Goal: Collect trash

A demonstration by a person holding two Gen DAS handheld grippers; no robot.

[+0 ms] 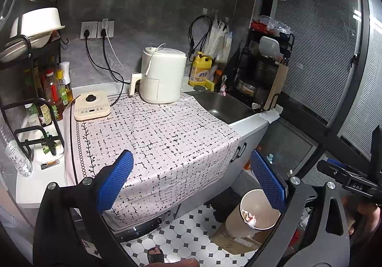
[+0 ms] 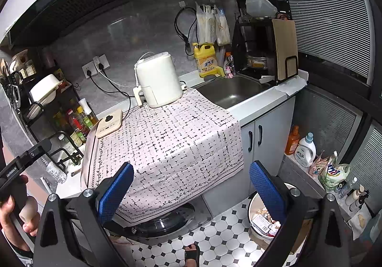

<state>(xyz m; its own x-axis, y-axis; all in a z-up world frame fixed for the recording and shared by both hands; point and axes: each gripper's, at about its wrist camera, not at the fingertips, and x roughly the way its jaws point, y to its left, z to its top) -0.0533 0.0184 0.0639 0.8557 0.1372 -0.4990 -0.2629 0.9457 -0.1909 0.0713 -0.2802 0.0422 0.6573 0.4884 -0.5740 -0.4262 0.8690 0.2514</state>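
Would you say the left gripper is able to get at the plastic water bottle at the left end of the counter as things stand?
Probably yes. The left gripper is open and empty, and the water bottle stands at the counter's edge, in front of the black rack, with nothing between them.

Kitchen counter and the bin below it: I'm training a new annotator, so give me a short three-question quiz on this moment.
1. True or false: the left tool is holding a piece of trash.
2. Where does the trash bin stand? A) on the counter B) on the tiled floor by the cabinet C) in the sink
3. Fill in: the white air fryer stands on the patterned ____.

Key:
1. False. Both the left tool and the right tool are open and hold nothing.
2. B. It already has scraps inside.
3. Cloth; the sink lies just to its right.
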